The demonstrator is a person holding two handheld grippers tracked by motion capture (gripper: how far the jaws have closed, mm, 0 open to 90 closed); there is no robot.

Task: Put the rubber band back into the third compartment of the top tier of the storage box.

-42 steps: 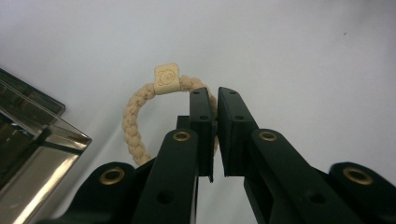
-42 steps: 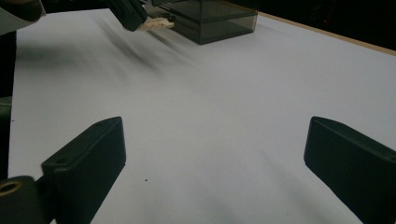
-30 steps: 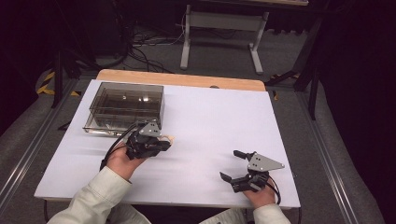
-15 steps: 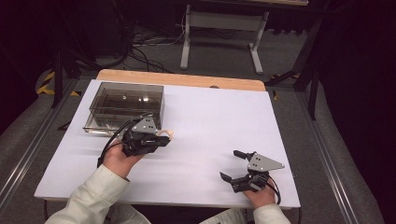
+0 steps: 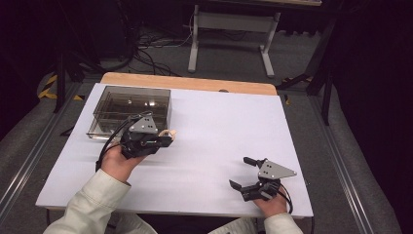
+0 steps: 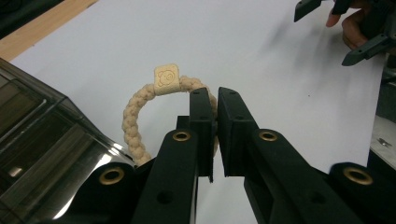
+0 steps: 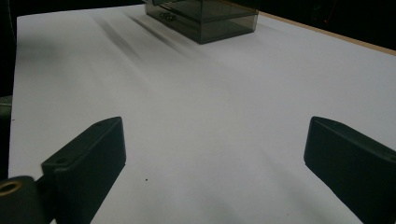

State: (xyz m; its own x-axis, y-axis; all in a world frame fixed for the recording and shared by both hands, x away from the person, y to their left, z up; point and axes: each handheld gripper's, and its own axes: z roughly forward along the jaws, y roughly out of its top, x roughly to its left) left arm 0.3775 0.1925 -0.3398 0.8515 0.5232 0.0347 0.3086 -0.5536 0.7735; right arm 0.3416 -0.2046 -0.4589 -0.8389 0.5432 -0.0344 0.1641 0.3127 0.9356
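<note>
Seen from the high view, the left gripper (image 5: 165, 139) is held just beside the smoky box (image 5: 130, 111) near the table's (image 5: 219, 131) far left corner. Left gripper view — a braided ring (image 6: 140, 109) is pinched tight. Right gripper view — the jaws of the right gripper (image 7: 215, 158) are spread wide, nothing held.
</note>
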